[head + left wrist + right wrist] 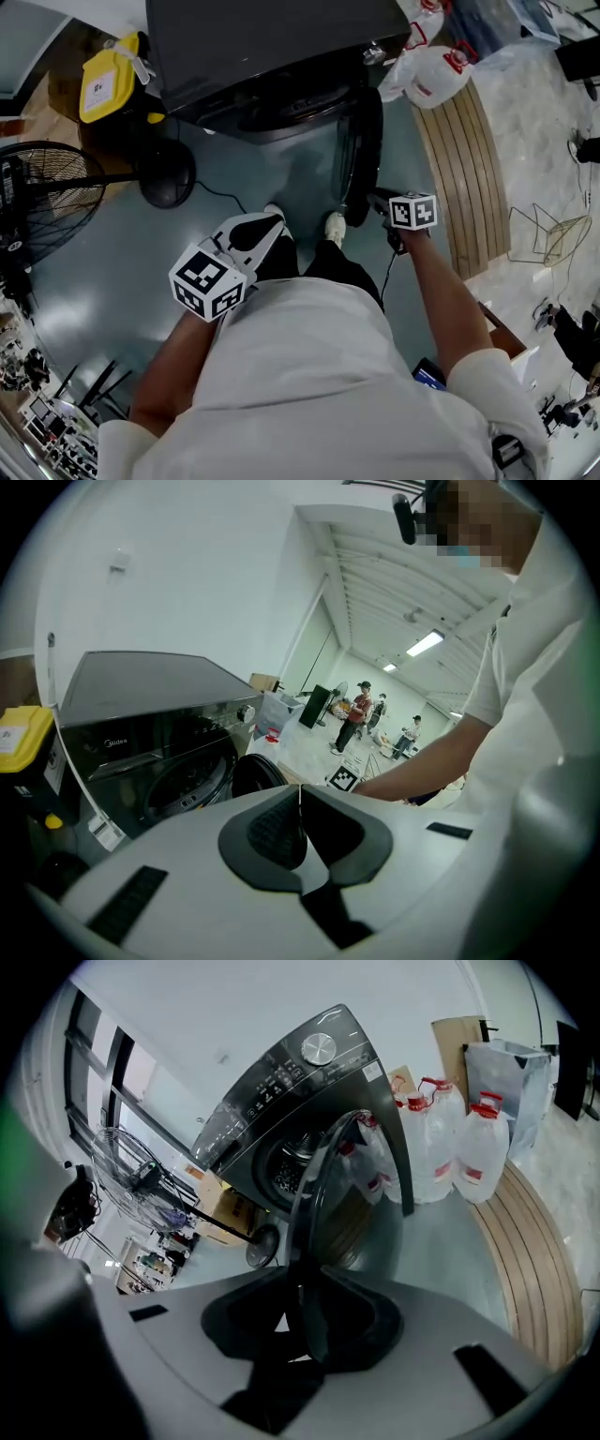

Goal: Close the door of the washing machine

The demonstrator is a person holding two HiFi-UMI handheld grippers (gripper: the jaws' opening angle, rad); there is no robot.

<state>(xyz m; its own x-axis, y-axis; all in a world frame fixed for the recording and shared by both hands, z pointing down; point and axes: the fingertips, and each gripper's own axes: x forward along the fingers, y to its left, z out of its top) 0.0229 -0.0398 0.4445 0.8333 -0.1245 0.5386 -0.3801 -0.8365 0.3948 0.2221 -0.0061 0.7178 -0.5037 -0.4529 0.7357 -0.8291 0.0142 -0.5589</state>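
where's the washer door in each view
Head view: door upper middle, edge-on, at the right of the washer front.
Left gripper view: small dark disc left of centre, right of the washer.
Right gripper view: tall arc at centre, edge-on, before the washer.
Shared landmark: the dark washer that the door hangs from.

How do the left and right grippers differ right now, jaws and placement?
Left gripper has its jaws together on nothing; right gripper has its jaws on the edge of the door. Left gripper hangs back from the washing machine; right gripper is at the open door. Both point towards the machine.
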